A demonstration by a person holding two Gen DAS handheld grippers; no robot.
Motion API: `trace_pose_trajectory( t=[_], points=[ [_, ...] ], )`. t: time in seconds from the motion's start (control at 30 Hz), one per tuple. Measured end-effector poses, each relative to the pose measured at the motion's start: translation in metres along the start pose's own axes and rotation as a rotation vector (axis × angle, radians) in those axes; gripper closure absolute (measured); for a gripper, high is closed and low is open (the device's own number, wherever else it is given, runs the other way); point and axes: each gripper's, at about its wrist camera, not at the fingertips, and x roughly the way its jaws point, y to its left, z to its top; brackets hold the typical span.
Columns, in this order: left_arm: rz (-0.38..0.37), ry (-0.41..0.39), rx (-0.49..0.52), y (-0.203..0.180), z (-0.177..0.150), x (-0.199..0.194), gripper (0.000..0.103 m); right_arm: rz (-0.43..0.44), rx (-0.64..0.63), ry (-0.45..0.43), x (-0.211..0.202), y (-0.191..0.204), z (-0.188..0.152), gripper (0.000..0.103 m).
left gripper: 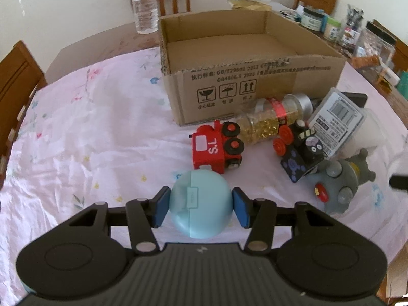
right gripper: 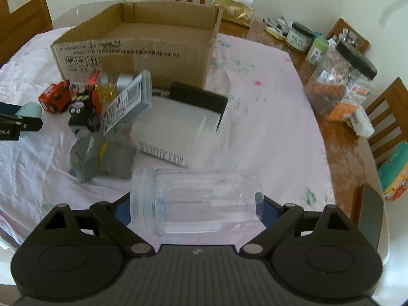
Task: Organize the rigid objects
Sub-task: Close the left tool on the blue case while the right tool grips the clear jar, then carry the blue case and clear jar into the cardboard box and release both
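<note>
My left gripper (left gripper: 201, 206) is shut on a light blue round case (left gripper: 201, 201), held just above the pink cloth. My right gripper (right gripper: 193, 207) is shut on a clear plastic jar (right gripper: 196, 201) lying sideways between its pads. An open cardboard box (left gripper: 255, 86) stands behind the pile; it also shows in the right wrist view (right gripper: 137, 56). In front of it lie a red toy train (left gripper: 216, 148), a jar of gold beads (left gripper: 270, 119), a black toy engine (left gripper: 301, 150), a grey toy (left gripper: 341, 186) and a clear labelled case (left gripper: 336, 122).
A water bottle (left gripper: 145, 5) stands behind the box. Jars and clutter (right gripper: 339, 76) line the table's right side. A white container with a black lid (right gripper: 176, 127) lies by the pile. Wooden chairs (left gripper: 15, 76) ring the table.
</note>
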Motion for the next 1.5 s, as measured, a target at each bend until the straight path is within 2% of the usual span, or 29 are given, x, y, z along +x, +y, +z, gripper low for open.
trace_pose_trajectory(
  t=[0.2, 0.47, 0.6, 0.77, 0.97, 1.1, 1.27, 1.5],
  points=[
    [-0.054, 0.011, 0.075, 0.002, 0.006, -0.009, 0.051, -0.015, -0.021, -0.032, -0.011, 0.001, 0.019, 0.007],
    [-0.164, -0.023, 0.187, 0.007, 0.035, -0.041, 0.051, 0.039, -0.052, -0.100, -0.028, 0.010, 0.056, 0.007],
    [-0.153, -0.071, 0.231, 0.006, 0.061, -0.058, 0.051, 0.085, -0.085, -0.155, -0.034, 0.011, 0.083, 0.007],
    [-0.113, -0.126, 0.212, 0.003, 0.100, -0.058, 0.051, 0.148, -0.150, -0.229, -0.029, 0.007, 0.123, 0.007],
    [-0.076, -0.135, 0.172, -0.004, 0.146, -0.029, 0.051, 0.215, -0.192, -0.252, -0.004, -0.003, 0.166, 0.007],
    [-0.058, -0.110, 0.139, -0.005, 0.173, 0.006, 0.051, 0.259, -0.176, -0.229, 0.019, -0.015, 0.186, 0.007],
    [-0.027, -0.074, 0.075, 0.001, 0.199, 0.053, 0.051, 0.264, -0.170, -0.197, 0.039, -0.023, 0.201, 0.007],
    [0.024, -0.050, 0.013, 0.011, 0.230, 0.104, 0.051, 0.266, -0.157, -0.184, 0.045, -0.029, 0.208, 0.007]
  ],
)
